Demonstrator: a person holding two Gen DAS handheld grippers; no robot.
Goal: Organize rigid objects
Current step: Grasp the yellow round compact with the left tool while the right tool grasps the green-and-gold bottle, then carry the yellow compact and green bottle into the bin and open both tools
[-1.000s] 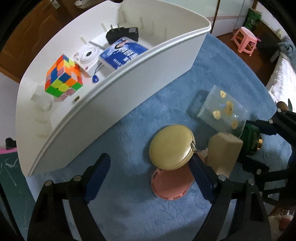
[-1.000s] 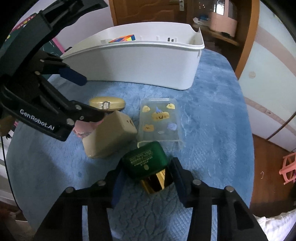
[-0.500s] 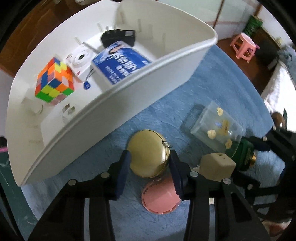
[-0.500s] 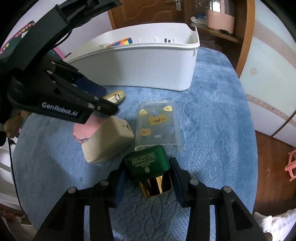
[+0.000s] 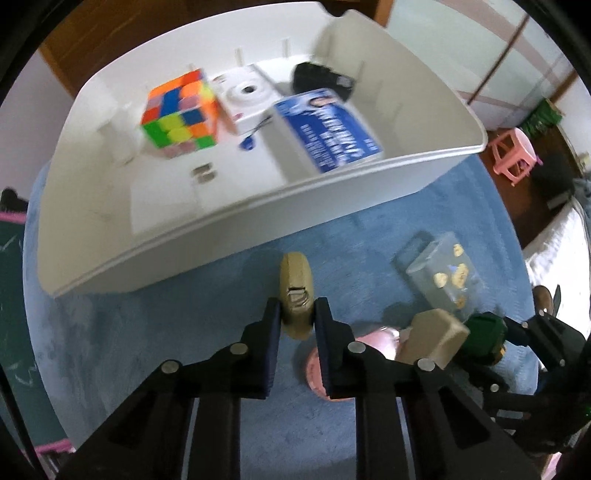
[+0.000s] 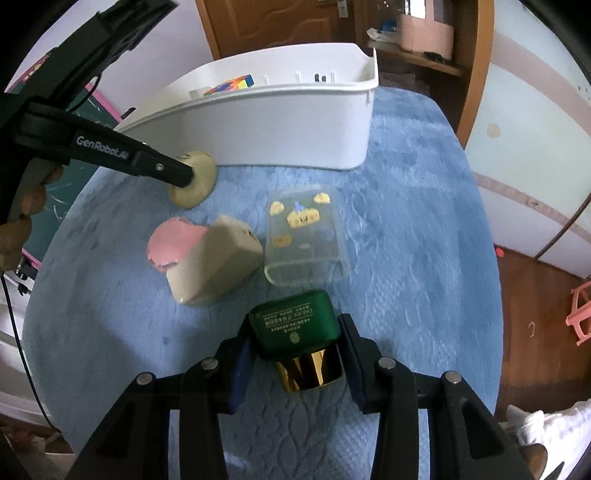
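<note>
Home bedrm: wood door (image 6: pixel 255 22), bed (image 5: pixel 554 243).

"GenRobot.AI" in white on the left gripper (image 6: pixel 186 176)

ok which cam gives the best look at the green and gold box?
Right wrist view: the green and gold box sits centred between the right gripper pads, with label and gold end clear. The left wrist view catches only a blurred sliver at the right edge, partly behind the beige box.
</note>
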